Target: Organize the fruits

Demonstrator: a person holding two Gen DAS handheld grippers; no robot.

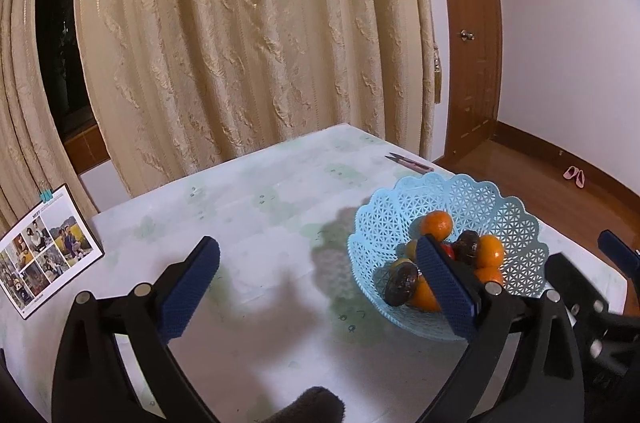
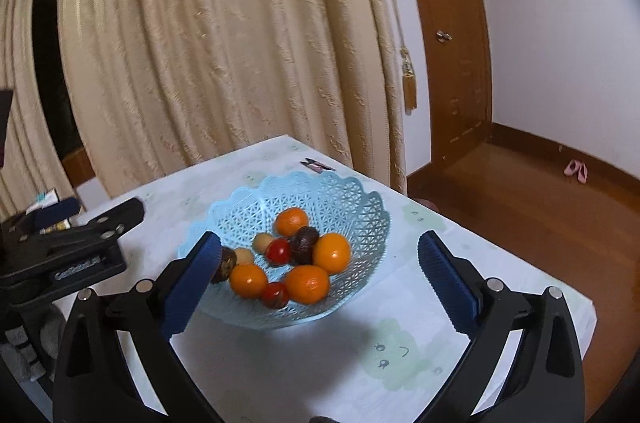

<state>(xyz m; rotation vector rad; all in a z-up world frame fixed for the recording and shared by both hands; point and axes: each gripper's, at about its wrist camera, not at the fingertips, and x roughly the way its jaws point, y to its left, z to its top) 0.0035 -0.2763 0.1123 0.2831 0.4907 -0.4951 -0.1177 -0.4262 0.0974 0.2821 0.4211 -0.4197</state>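
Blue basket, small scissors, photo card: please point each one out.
blue basket [image 2: 352, 199]: right wrist view, back rim.
small scissors [image 1: 408, 161]: left wrist view, middle of blades.
photo card [image 1: 48, 251]: left wrist view, centre of face.

basket: fruit part-hidden by tongs pad | calendar: print unreadable

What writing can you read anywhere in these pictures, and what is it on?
"MEET": bold heading at the top of the photo card standing on the table; the finer print beside it is too small to read.
Pale lettering on the left gripper, seen from the right wrist camera: too blurred to read.
Nothing else carries text.
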